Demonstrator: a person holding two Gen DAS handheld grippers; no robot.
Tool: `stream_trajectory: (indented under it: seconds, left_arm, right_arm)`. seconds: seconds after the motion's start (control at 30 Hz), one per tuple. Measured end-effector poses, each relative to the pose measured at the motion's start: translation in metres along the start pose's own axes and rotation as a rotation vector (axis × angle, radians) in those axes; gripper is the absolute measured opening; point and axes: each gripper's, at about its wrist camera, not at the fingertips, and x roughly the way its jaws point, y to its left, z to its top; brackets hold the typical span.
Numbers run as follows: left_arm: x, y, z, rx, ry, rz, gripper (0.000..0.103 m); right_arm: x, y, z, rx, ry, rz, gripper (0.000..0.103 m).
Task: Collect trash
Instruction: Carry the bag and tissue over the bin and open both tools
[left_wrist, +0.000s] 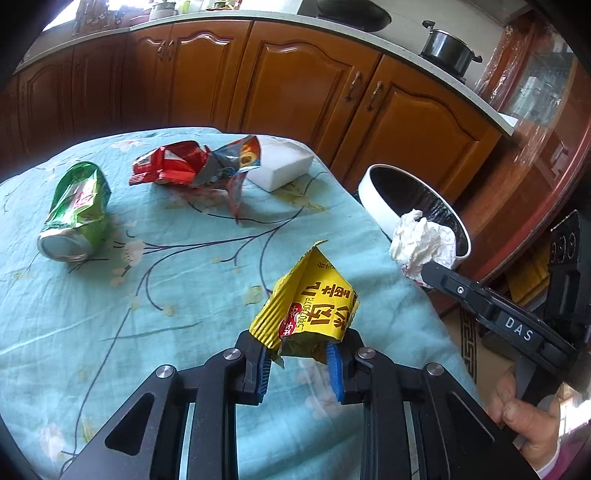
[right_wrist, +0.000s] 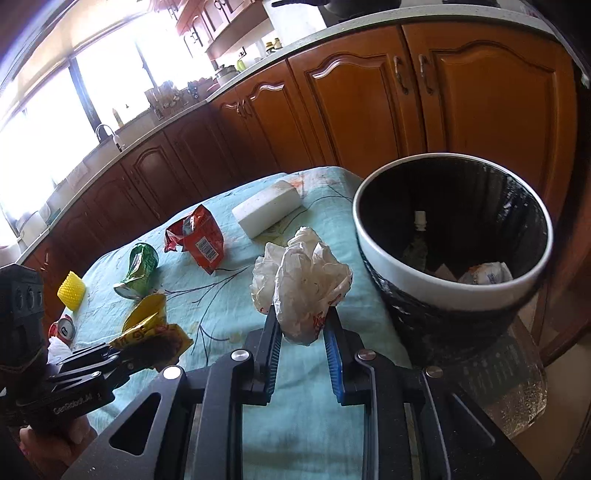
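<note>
White tissue (right_wrist: 301, 284) pinched in the right gripper (right_wrist: 301, 345) may snag the bin (right_wrist: 436, 295) rim, right of frame; the left gripper (left_wrist: 301, 356) clamps a yellow wrapper (left_wrist: 308, 314) by its corner, which may slip.

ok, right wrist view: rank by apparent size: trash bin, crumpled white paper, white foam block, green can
1. trash bin, largest by far
2. crumpled white paper, held in the right gripper, so nearness inflates it
3. white foam block
4. green can, close to the block; farther off, so that order is unsure
</note>
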Motion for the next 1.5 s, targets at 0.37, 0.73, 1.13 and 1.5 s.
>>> stream_trajectory:
  seconds: [0.37, 0.73, 1.13, 1.5]
  left_arm:
    - [0.013, -0.036, 0.009, 0.059, 0.006, -0.050, 0.024]
    - [0.017, -0.057, 0.022, 0.092, -0.016, -0.070, 0.024]
    - [0.046, -0.095, 0.057, 0.162, -0.010, -0.087, 0.024]
    - [0.100, -0.126, 0.102, 0.207, 0.022, -0.082, 0.024]
  right_arm:
    - [-0.042, -0.032, -0.008, 0.064, -0.053, -0.041, 0.023]
    - [-0.052, -0.059, -0.001, 0.100, -0.078, -0.076, 0.023]
    - [-0.049, -0.087, 0.028, 0.099, -0.089, -0.107, 0.023]
    - [-0.034, -0.118, 0.065, 0.093, -0.052, -0.136, 0.023]
